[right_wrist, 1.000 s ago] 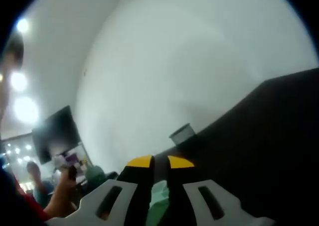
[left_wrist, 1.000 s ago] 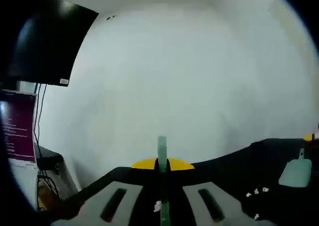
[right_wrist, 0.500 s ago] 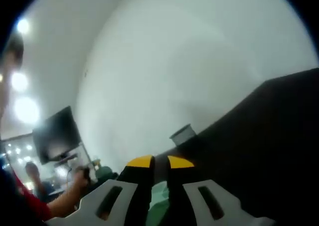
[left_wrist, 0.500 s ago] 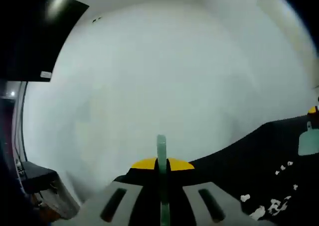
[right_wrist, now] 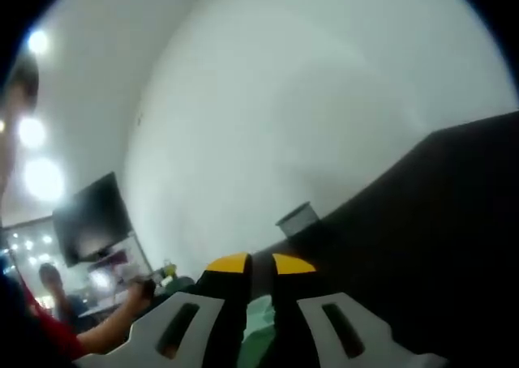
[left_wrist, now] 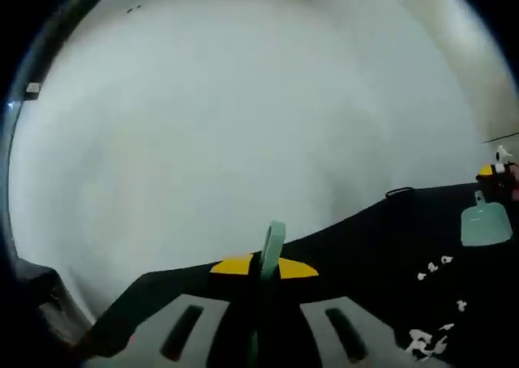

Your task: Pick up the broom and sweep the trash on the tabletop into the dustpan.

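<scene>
Broom handle being pinched by left gripper; right gripper seemingly clamping dustpan; trash lying far right.

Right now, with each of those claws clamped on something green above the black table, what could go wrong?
The left gripper pinches only a thin green handle, so it might twist or slip mid-sweep. The white scraps lie scattered on the black tabletop, apart from the green dustpan, so a hard stroke could fling some past it. The right gripper holds a green piece low in its jaws; I cannot tell how firmly.
</scene>
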Tool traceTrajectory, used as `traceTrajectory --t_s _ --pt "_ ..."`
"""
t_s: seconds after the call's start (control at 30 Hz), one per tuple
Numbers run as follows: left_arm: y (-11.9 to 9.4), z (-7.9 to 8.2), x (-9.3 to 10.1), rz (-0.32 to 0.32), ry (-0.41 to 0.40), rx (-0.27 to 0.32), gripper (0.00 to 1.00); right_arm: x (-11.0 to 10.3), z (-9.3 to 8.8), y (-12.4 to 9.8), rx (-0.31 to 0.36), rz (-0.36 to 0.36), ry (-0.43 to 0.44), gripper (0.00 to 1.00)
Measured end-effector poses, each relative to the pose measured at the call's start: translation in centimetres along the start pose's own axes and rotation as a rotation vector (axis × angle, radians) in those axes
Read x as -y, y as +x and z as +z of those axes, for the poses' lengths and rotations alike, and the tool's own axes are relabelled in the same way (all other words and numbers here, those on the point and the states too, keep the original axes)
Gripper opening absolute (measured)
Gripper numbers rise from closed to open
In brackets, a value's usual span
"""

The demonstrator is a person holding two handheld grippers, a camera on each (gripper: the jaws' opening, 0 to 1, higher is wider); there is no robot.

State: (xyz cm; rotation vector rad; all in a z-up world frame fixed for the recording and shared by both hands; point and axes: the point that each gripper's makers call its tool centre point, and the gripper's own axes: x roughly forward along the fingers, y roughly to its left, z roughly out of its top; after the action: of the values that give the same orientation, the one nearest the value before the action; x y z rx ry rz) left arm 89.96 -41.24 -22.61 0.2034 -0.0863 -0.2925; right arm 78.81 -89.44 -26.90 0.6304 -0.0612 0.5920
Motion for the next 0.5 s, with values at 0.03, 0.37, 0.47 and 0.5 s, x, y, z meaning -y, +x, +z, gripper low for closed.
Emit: traceTrajectory --t_s 0.03,0.37,0.47,0.5 --pt "-0.2 0.4 0.7 -0.01 0.002 0.012 0.06 0.0 0.0 0.0 -0.001 0.0 0.001 0.12" --pt "-2.0 4.6 7.3 -0.117 -0.132 0.118 0.04 0.0 0.0 0.0 -0.001 0.001 0.001 0.12" --pt "-2.3 4.9 8.2 -0.105 -0.105 0.108 0.04 0.0 -0.1 0.1 -0.002 0.001 0.002 0.12" --pt "-2.3 5.0 8.4 -0.1 -0.09 0.107 0.04 0.0 -0.1 0.1 -0.002 0.002 0.001 0.12"
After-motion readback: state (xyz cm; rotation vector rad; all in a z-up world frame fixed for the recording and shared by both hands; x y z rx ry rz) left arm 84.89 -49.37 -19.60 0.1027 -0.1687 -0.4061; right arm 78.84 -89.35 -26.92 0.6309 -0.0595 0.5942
